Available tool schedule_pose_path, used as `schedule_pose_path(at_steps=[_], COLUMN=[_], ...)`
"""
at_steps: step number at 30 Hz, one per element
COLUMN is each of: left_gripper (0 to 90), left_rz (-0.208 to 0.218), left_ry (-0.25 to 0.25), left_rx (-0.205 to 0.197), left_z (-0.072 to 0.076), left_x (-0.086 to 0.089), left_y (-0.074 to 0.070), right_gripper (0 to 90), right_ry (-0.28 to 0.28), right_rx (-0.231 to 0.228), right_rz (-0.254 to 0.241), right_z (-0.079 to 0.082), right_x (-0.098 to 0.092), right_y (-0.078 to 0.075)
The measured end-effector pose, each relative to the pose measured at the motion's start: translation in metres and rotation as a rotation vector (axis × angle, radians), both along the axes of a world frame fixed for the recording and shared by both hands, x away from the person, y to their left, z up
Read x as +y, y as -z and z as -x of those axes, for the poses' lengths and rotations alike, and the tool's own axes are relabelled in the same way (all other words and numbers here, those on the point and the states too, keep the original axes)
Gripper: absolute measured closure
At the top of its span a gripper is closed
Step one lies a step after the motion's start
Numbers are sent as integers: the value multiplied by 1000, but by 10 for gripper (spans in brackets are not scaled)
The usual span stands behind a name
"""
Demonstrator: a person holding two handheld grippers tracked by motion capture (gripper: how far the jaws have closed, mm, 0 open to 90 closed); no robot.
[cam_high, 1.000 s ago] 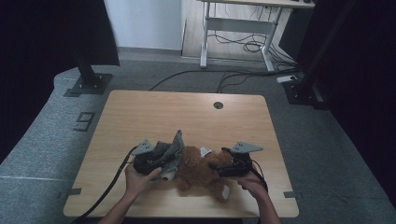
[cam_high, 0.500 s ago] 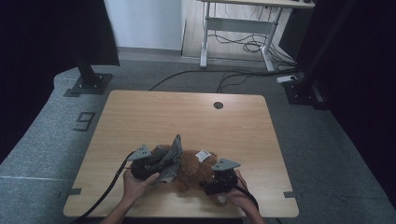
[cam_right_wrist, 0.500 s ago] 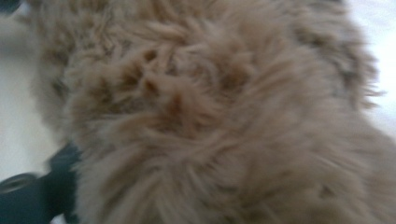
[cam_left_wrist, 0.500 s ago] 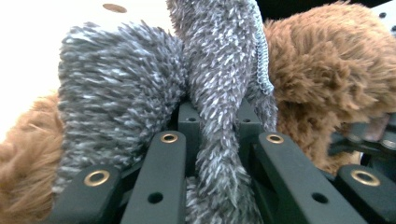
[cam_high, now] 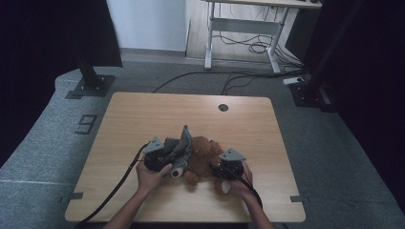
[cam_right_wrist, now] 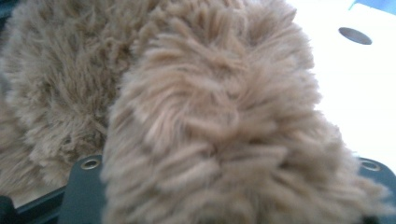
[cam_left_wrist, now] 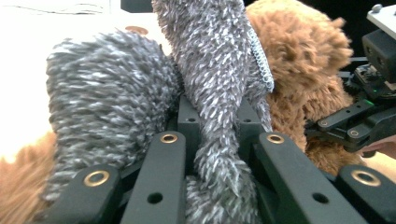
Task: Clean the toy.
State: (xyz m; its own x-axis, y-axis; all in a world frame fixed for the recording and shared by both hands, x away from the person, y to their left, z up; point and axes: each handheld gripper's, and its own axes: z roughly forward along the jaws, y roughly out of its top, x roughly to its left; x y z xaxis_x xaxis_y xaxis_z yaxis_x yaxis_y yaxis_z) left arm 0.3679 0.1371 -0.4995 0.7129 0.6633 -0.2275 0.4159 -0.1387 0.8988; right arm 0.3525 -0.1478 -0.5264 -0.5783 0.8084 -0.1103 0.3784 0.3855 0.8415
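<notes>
Left gripper is clamping the grey cloth; right gripper's jaws are closing around the bear's limb. You're needing full bite before pulling apart.

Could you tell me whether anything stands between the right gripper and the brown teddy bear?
Nothing visible does. The right gripper is already at the brown teddy bear, with brown fur bulging between its jaws, which have just been closing. The grey fuzzy garment sits on the bear's other side, pinched in the left gripper.
</notes>
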Motion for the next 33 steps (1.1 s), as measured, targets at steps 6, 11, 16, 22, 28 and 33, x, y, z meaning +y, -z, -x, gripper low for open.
schedule_pose_path(at_steps=[6, 11, 16, 22, 28, 33], left_gripper=[783, 782, 782, 781, 781, 782], left_rz=[-6, -11, 5, 9, 16, 23], left_ry=[-5, 17, 41, 41, 38, 22], left_rx=[8, 3, -3, -21, -23, -26], left_z=[-15, -4, 8, 21, 23, 23], left_x=[-4, 2, 4, 4, 4, 3], left_y=[-1, -1, 0, 3, 3, 4], right_gripper=[347, 247, 217, 224, 187, 168], right_ry=[44, 1, -27, -77, -91, -97], right_rx=[-27, 12, 12, 6, 33, 73], right_rz=[-10, -78, -219, -217, -174, -215], right_z=[-15, -5, 18, 30, 34, 32], right_x=[-2, -13, -42, -50, -59, -69], right_y=[1, 0, -4, -8, -10, -9])
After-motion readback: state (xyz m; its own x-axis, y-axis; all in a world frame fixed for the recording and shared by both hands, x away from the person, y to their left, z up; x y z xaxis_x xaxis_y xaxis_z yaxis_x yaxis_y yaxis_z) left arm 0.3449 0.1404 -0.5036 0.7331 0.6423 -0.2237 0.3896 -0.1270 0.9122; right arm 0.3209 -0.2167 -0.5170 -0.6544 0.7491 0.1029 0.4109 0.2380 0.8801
